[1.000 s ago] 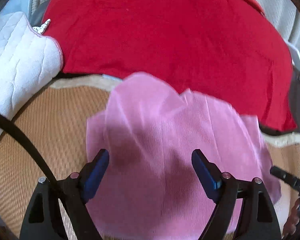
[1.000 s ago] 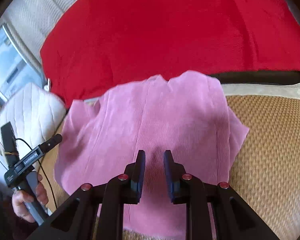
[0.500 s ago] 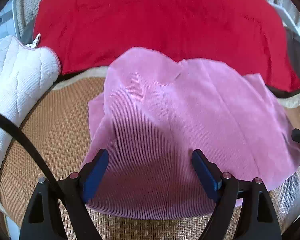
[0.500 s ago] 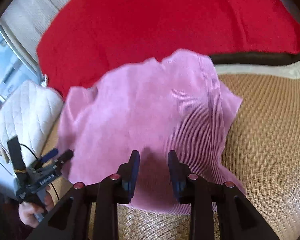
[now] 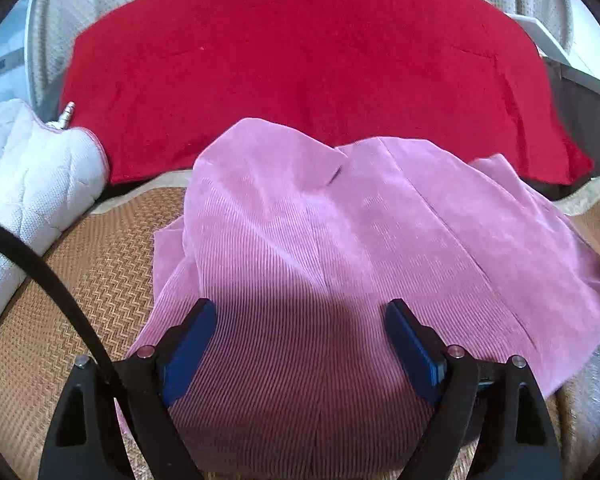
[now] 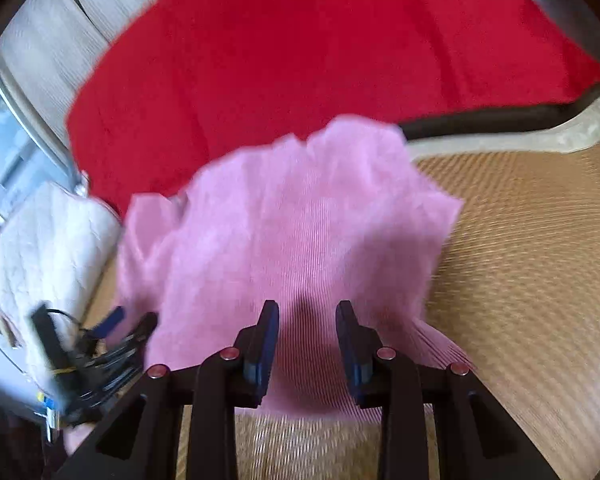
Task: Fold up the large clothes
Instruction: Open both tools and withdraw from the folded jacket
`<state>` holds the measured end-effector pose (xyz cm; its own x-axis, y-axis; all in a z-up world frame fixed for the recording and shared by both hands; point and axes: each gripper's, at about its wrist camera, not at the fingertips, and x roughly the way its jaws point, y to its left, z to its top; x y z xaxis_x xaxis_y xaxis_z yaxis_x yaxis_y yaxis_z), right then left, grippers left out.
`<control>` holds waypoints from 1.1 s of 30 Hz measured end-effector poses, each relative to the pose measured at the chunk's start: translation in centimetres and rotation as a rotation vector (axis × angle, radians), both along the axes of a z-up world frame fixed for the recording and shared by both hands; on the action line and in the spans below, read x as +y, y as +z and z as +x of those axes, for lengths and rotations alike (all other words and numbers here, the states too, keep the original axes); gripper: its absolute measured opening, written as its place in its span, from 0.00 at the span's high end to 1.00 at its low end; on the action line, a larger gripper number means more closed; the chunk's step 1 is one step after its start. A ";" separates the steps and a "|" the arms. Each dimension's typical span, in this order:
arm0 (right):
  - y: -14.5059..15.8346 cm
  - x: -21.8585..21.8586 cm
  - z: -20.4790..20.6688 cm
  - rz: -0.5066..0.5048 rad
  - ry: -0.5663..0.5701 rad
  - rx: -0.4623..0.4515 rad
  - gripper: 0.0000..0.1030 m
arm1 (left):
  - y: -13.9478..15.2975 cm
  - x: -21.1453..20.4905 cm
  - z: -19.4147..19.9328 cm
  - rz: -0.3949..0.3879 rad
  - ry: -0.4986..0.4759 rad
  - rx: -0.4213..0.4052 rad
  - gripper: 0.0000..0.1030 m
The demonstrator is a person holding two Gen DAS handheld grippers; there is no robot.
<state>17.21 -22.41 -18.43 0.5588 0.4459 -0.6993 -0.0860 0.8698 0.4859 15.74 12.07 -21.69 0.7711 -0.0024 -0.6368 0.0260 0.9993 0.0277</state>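
Pink ribbed garment is lying rumpled on a woven tan mat, its far edge reaching toward a red blanket that is spreading across the back of the scene. Left gripper is hovering over the near part of the garment with its blue-padded fingers standing wide apart; nothing is being pinched between them, and the cloth beneath is lying in their shadow. Right gripper is hanging above the garment's near hem, its fingers having just been opening to a narrow gap, with cloth showing below the gap but no fabric clamped. A white quilted cushion is sitting to the left of the mat, just beside the blanket's corner. In the right wrist view, which is blurred, the left gripper is showing at the garment's left edge, with black cables trailing beside it.
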 end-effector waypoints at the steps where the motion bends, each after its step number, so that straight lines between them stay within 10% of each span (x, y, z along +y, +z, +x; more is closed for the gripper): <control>1: 0.6 -1.1 -1.6 0.000 -0.028 -0.034 0.68 | 0.1 -0.1 -0.2 0.002 0.028 -0.021 0.16; 15: 4.8 -14.0 -18.0 -0.009 -0.217 -0.210 0.68 | 4.2 -2.8 -5.9 0.062 0.252 -0.240 0.15; 21: 8.7 -18.2 -23.7 -0.006 -0.288 -0.289 0.62 | 8.5 -8.8 -9.3 0.117 0.109 -0.299 0.14; 24: 11.1 -20.0 -26.3 0.029 -0.371 -0.390 0.20 | 11.3 -11.1 -10.9 0.022 0.023 -0.317 0.10; 33: 15.1 -19.3 -27.9 0.011 -0.402 -0.522 0.20 | 15.3 -13.4 -15.4 -0.049 -0.142 -0.392 0.00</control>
<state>-10.69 -41.67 -3.36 0.9478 0.1374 -0.2879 0.0178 0.8784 0.4777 0.38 -1.30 -6.44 0.9449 -0.1495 -0.2914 0.1609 0.9868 0.0156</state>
